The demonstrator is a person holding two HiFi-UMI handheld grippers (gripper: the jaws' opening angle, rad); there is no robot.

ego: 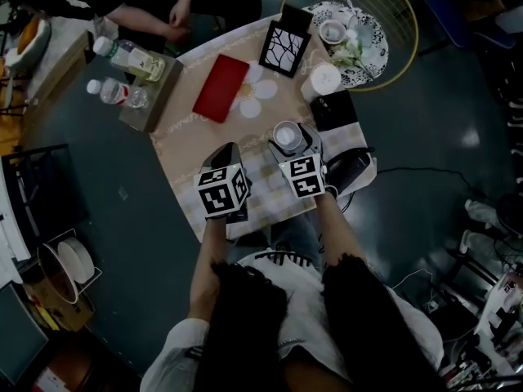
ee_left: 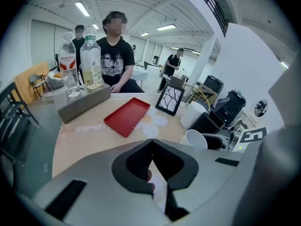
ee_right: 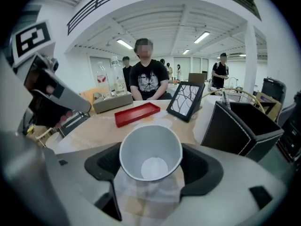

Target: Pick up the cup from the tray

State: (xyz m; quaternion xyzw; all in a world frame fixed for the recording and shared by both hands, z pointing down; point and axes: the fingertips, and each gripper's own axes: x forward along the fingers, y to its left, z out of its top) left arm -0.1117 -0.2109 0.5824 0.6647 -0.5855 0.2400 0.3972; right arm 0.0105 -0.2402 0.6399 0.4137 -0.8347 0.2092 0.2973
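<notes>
On my table (ego: 184, 133), near edge: cup (ee_right: 150, 149) between the right gripper (ee_right: 151, 165) jaws, left gripper (ego: 229, 155) just beside it on its left. Mid-table I list the tray (ego: 221, 87); behind it to the right, a frame (ego: 284, 41) upright; far left, two bottles (ego: 122, 55) on a box (ego: 159, 96)

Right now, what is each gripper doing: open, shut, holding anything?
Left gripper: jaws shut, nothing between them.
Right gripper: jaws closed on the white cup.
</notes>
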